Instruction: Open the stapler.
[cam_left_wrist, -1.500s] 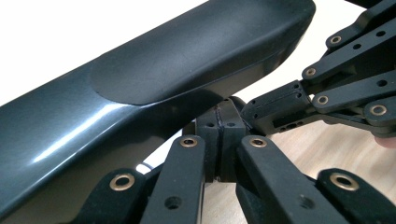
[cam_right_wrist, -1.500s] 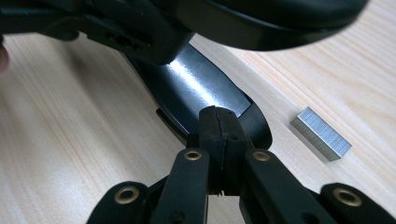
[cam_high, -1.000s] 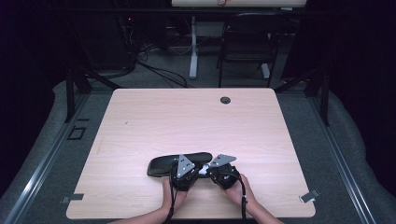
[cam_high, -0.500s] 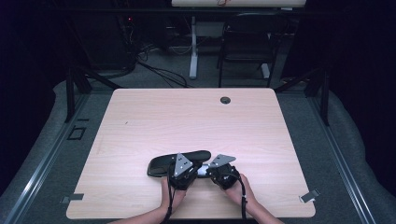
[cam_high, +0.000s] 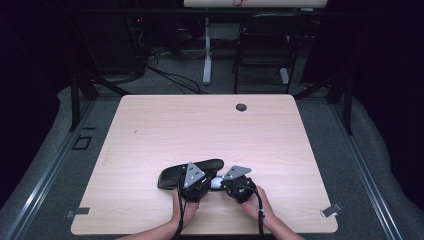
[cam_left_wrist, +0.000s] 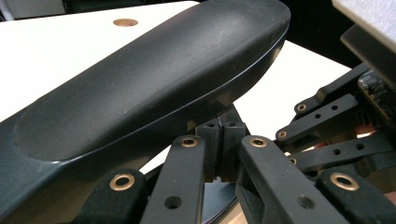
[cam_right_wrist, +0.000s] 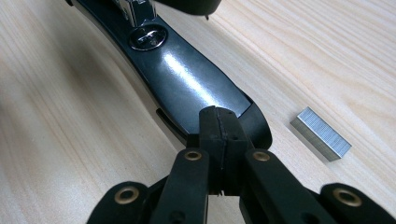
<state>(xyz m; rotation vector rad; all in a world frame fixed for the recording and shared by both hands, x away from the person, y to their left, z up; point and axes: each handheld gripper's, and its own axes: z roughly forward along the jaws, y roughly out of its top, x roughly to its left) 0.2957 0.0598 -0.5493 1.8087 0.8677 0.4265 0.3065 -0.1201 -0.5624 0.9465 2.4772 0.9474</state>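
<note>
Left fingers: the left gripper (cam_left_wrist: 219, 149) has its two black pads pressed tight together, with nothing between them. The tips sit right under the stapler's top arm (cam_left_wrist: 140, 88).
Right fingers: the right gripper (cam_right_wrist: 220, 135) is squeezed all the way closed too, and it grips nothing. Its tips sit at the end of the stapler's shiny base (cam_right_wrist: 187, 79); I cannot tell if they press on it.
Stapler: a black stapler (cam_high: 187, 172) lies near the front edge of the table (cam_high: 210, 130), a bit left of the middle. It is swung open, so the top arm is lifted up off the base.
Metal part: a round silver plate (cam_right_wrist: 148, 37) sits on the base, farther along from the right gripper's tips.
Staples: a small grey block of staples (cam_right_wrist: 321, 133) lies on the wood just beside the base. It does not touch the stapler.
Hands: two hands come in from the front edge. The left hand (cam_high: 181, 209) and the right hand (cam_high: 256, 205) each hold one gripper, close to each other, right at the stapler.
Table hole: a little round hole (cam_high: 241, 107) is near the far edge, well apart from the stapler.
</note>
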